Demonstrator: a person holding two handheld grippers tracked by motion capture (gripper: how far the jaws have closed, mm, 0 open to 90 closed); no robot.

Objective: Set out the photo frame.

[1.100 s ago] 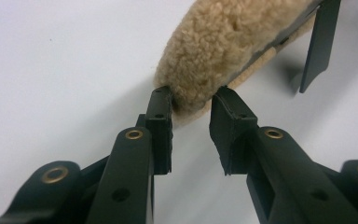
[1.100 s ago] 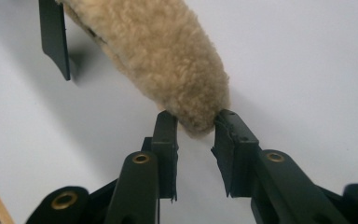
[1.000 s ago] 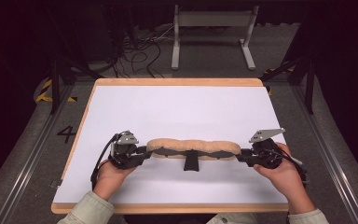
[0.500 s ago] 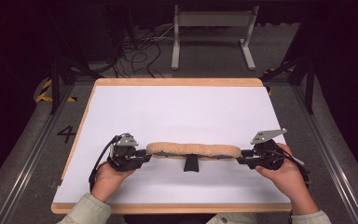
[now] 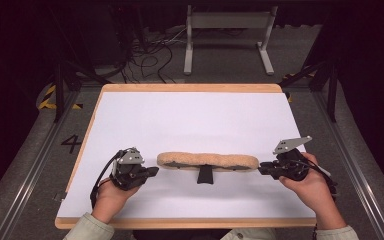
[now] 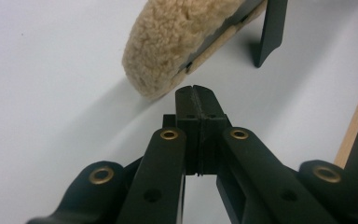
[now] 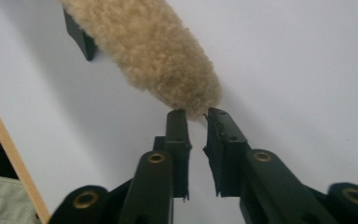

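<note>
Both grippers were seen lying at opposite ends of a fleecy pad [image 5: 207, 160] on a white board [image 5: 190, 120]. Beyond the left gripper [image 5: 152, 171], whose jaws were pressed fully together with nothing between them, the pad's rounded end [image 6: 168, 51] was found just ahead of the tips and clear of them. Ahead of the right gripper [image 5: 261, 169], whose jaws had just been closing yet were parted by a narrow gap, the other end of the pad [image 7: 200, 100] was seen right at the tips; whether any fleece was pinched could not be told, and no firm clamp was shown.

Between the two grippers, on the side nearer the person, a black foot [image 5: 205, 174] was seen standing out from under the pad. A pale strip [image 6: 223, 37] was made out along the pad's underside in the left gripper view.

As for progress, the pad was judged to be set down flat on the board and released by the left gripper. Whatever handling had been intended was judged largely done at the left end, with only the right gripper's withdrawal or regrasp left to be settled.
</note>
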